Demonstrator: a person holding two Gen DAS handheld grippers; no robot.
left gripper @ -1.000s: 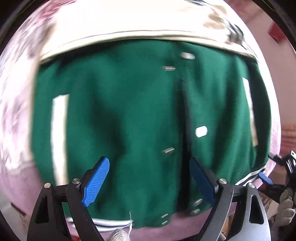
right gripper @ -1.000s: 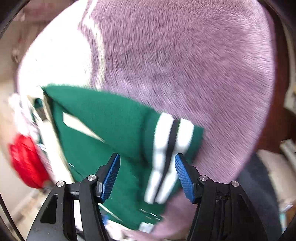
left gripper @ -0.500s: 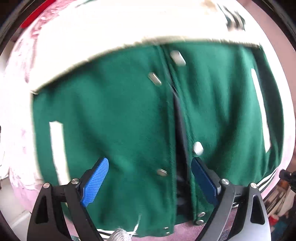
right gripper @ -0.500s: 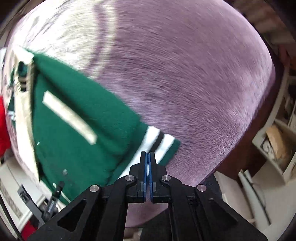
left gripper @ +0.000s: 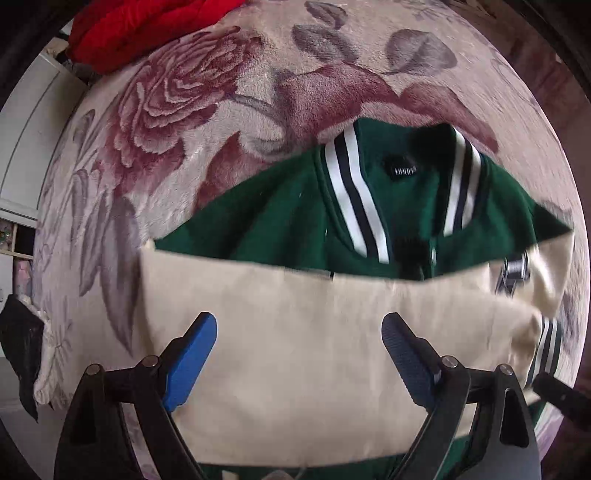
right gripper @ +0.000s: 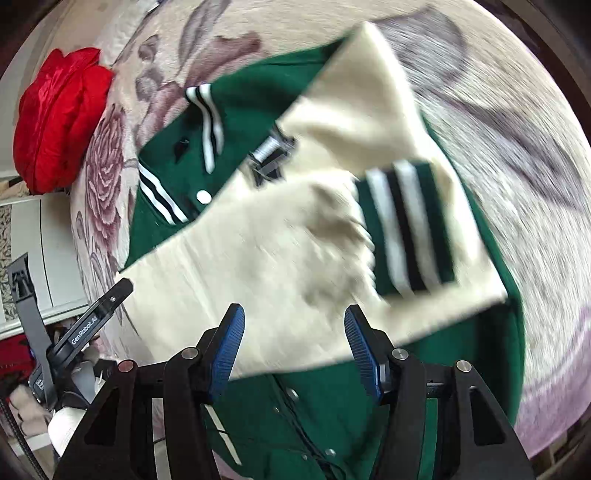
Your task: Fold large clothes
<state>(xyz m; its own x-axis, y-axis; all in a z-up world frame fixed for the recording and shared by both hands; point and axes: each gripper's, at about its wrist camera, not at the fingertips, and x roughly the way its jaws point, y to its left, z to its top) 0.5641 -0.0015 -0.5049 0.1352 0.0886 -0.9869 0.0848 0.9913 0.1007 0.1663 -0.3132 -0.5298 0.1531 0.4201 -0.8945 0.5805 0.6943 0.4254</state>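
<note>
A green varsity jacket (left gripper: 280,218) with cream sleeves lies face up on a floral blanket. Both cream sleeves (left gripper: 303,354) are folded across its chest; the striped collar (left gripper: 354,192) shows beyond them. My left gripper (left gripper: 299,354) is open and empty, just above the cream sleeve. In the right wrist view the jacket (right gripper: 480,332) lies with a cream sleeve (right gripper: 258,266) and its green striped cuff (right gripper: 406,229) crossing the front. My right gripper (right gripper: 293,347) is open and empty above the sleeve's lower edge.
A red padded garment (right gripper: 55,118) lies at the far left of the blanket, also in the left wrist view (left gripper: 140,26). The floral blanket (left gripper: 207,103) covers the bed. White furniture (right gripper: 33,251) stands beside the bed. The left gripper's body (right gripper: 88,325) shows at left.
Both views have swung from the jacket's lower body up to its chest and collar. The right gripper, shut half a second ago, is now open. The cream sleeves now lie across the front.
</note>
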